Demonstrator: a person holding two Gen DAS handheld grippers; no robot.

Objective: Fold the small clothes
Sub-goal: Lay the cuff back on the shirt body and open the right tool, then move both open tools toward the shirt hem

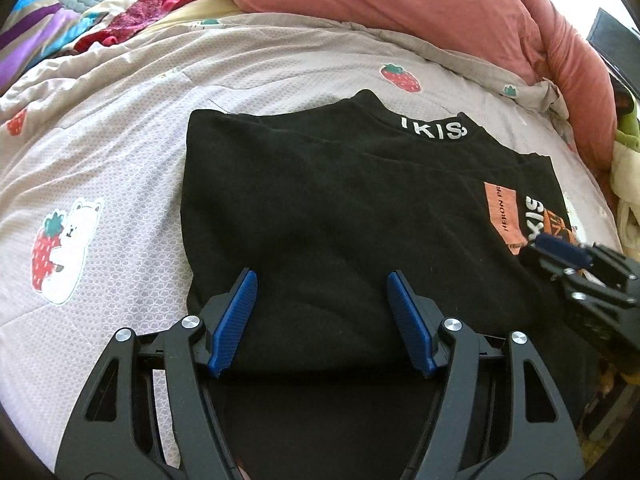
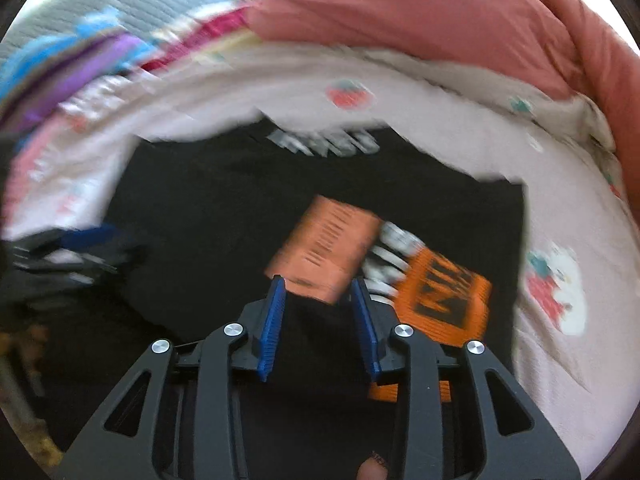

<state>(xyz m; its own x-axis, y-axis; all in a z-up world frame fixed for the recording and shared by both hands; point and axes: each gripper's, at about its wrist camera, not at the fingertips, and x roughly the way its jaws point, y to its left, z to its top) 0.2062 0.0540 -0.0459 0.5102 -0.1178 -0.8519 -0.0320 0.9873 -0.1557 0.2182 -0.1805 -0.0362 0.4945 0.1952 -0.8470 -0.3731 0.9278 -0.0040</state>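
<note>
shirt: black shirt (image 1: 328,200) lay flat on the bedspread (image 1: 120,168), collar at 12 o'clock
left gripper (image 1: 322,316): jaws apart, over the near hem
right gripper (image 2: 318,320): narrower gap, nothing pinched, print at 1 o'clock
nearer: both about equally near, I'd guess

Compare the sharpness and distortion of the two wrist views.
Left wrist view: sharp, the white collar lettering on the black folded shirt is crisp; fisheye bends the strawberry-print bedspread. Right wrist view: motion-smeared, the orange chest print unreadable, daylight even.
</note>
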